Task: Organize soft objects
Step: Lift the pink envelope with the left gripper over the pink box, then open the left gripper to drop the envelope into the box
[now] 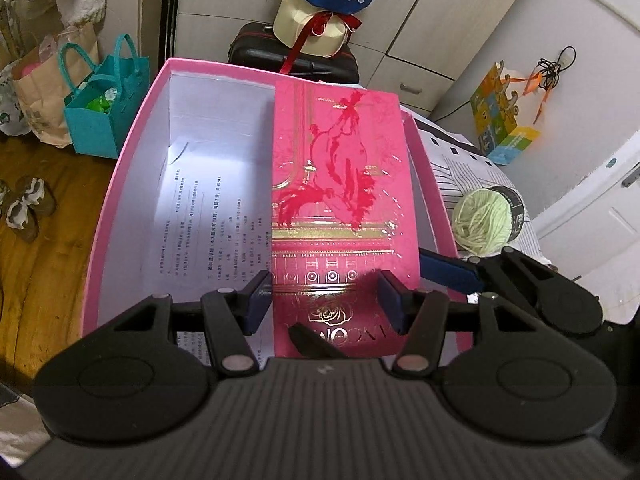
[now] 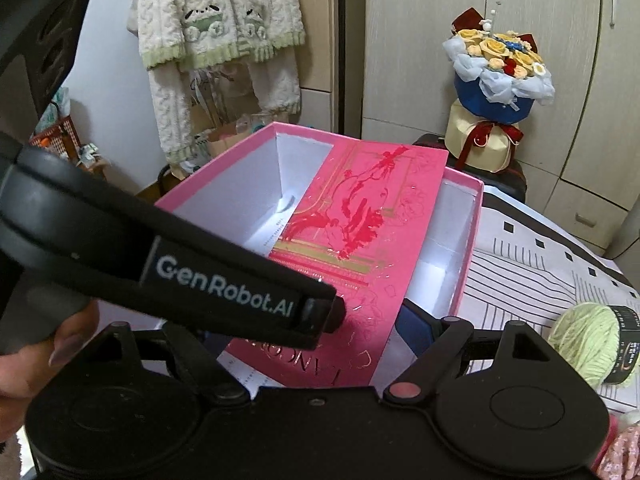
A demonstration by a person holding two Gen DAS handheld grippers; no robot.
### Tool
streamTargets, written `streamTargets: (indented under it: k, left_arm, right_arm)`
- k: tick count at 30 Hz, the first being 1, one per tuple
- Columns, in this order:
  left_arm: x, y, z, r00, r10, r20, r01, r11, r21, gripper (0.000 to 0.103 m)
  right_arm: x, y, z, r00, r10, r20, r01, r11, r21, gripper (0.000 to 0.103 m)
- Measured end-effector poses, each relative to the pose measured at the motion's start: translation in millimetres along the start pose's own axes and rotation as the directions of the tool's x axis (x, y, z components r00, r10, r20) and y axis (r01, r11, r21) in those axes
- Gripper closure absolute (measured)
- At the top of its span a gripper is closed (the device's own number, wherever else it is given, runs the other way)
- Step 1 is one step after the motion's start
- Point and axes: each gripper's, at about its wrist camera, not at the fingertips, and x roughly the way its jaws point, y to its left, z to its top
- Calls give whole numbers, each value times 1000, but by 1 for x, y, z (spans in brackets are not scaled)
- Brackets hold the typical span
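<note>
resting askew: glossy pink lid [image 1: 344, 184]

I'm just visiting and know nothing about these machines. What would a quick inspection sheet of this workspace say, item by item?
Surface: bed cover with a black line pattern.
Job's things: green yarn ball lies on the cover beside the open pink box; red lid rests across the box; printed sheet lies inside.
Clutter: colourful carton on the far side of the cover.
Grippers: left gripper open, fingers either side of the lid's near end; right gripper mostly hidden, state unclear.
Cables: black cord hanging on the wall.
Surroundings: bouquet, teal bag, fluffy garment, wardrobe doors.
</note>
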Motion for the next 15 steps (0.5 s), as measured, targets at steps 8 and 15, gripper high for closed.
streamTargets:
  k: [8,15]
  left_arm:
    - [-23,-5,-11,988,113,104,-120,991,61,34]
    - [-69,-13,-30,981,114,156,-133,983,123,33]
  right_arm:
    - [-17,6,-7,999,-30,38,32,999,-33,15]
    - [-51,9,-17,996,-35,87,39,998,-53,14]
